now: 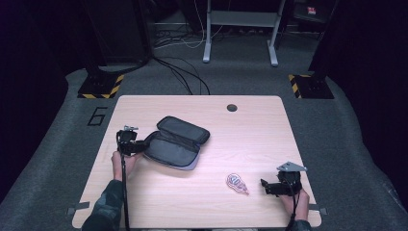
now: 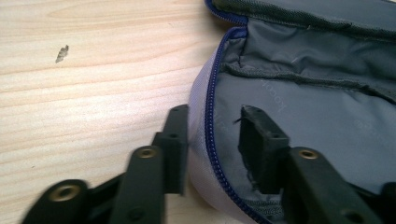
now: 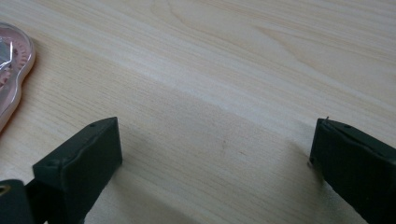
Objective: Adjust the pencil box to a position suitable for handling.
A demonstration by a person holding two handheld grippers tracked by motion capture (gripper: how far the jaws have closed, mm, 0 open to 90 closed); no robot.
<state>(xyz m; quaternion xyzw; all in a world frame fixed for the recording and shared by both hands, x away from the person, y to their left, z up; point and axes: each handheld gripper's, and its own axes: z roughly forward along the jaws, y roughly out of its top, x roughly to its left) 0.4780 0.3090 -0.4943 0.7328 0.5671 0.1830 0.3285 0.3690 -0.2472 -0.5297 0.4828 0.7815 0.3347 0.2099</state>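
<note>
Left of centre in the high view, my left gripper (image 1: pixel 142 146) sits at the near-left end of the open pencil case (image 1: pixel 174 143), which lies on the wooden table (image 1: pixel 250 130) with its lid flap folded back toward the upper right. From the left gripper view, the jaws straddle the case's rim: one black jaw stands outside against the pale lilac wall (image 2: pixel 200 140), the other inside on the grey lining (image 2: pixel 317 116), with the blue zipper (image 2: pixel 212 135) running between them. The outer jaw looks to be touching the fabric, but I cannot tell whether the inner one presses yet, so I judge the wall to be between the jaws and not firmly pinched.

Lower right in the high view, my right gripper (image 1: pixel 263 187) rests low over the table with its jaws spread wide and nothing between them. The small pink packet (image 1: pixel 236 183) lies just to its left, apart from it; its edge shows at the upper left of the right gripper view (image 3: pixel 11 79).

To do this well, I would finish closing on the wall a little below the zipper teeth, so the pads bite cloth and not slippery plastic. The case is soft and will likely buckle, so I should hold it down and steady, keeping its mouth open toward the packet, before the right gripper goes for that thin flat piece.
</note>
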